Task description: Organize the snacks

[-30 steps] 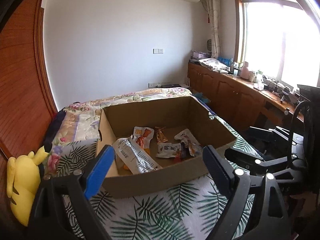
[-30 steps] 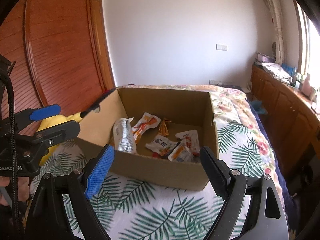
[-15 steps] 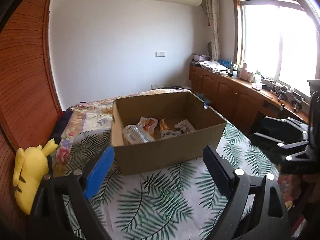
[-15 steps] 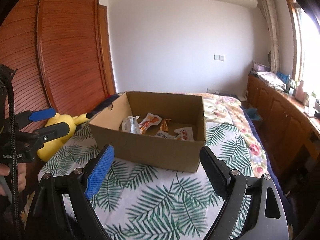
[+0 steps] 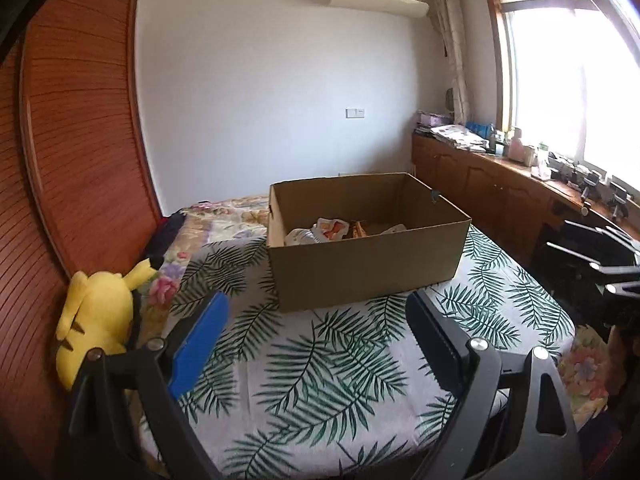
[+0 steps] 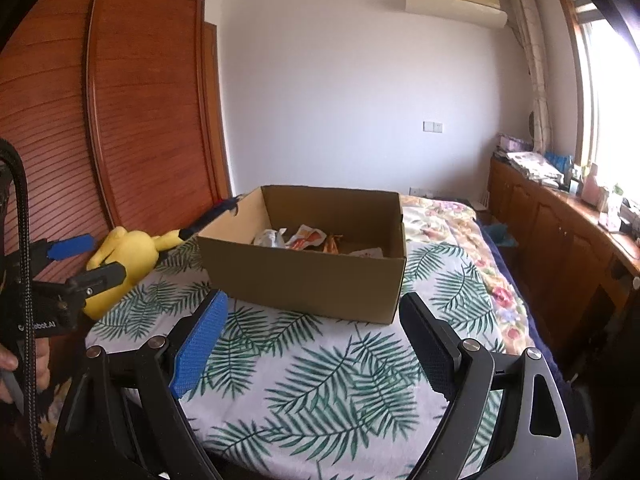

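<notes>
Ahead on bedspread (image 5: 320, 380): cardboard box (image 6: 312, 280), clear of both grippers; jaws wide, empty.

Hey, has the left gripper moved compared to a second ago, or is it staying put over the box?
Yes. The left gripper has pulled back from the cardboard box: its fingers were at the near wall, now leaf-print bedding shows between them.

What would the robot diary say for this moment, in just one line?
left gripper: open, empty | right gripper: open, empty | cardboard box: on bed, open top | snack packets: inside box | both grippers apart from box
</notes>
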Action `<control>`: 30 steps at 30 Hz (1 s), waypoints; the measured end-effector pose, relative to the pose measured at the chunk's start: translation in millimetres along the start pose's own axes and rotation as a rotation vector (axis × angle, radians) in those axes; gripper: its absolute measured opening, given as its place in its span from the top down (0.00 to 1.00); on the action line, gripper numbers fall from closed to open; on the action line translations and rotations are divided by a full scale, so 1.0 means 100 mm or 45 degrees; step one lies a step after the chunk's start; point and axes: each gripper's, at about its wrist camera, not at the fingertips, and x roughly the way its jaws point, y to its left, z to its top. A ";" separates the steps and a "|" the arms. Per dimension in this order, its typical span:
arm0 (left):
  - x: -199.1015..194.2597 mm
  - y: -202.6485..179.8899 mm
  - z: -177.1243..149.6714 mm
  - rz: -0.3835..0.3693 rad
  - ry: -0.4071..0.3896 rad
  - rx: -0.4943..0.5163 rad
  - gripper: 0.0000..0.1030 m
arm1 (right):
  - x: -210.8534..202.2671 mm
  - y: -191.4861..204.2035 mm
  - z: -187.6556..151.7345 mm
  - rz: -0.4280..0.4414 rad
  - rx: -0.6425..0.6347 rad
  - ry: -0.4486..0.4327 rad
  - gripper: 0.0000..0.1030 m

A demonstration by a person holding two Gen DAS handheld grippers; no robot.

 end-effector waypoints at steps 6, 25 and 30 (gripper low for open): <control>-0.18 -0.04 -0.18 0.010 -0.008 -0.040 0.12 | -0.19 0.11 -0.20 -0.058 -0.008 -0.016 0.13; -0.29 -0.46 -0.72 0.022 0.069 0.004 0.11 | -0.63 0.33 -0.73 -0.082 0.048 -0.069 0.13; -0.29 -0.48 -0.79 0.033 0.072 0.010 0.10 | -0.62 0.31 -0.77 -0.079 0.065 -0.059 0.14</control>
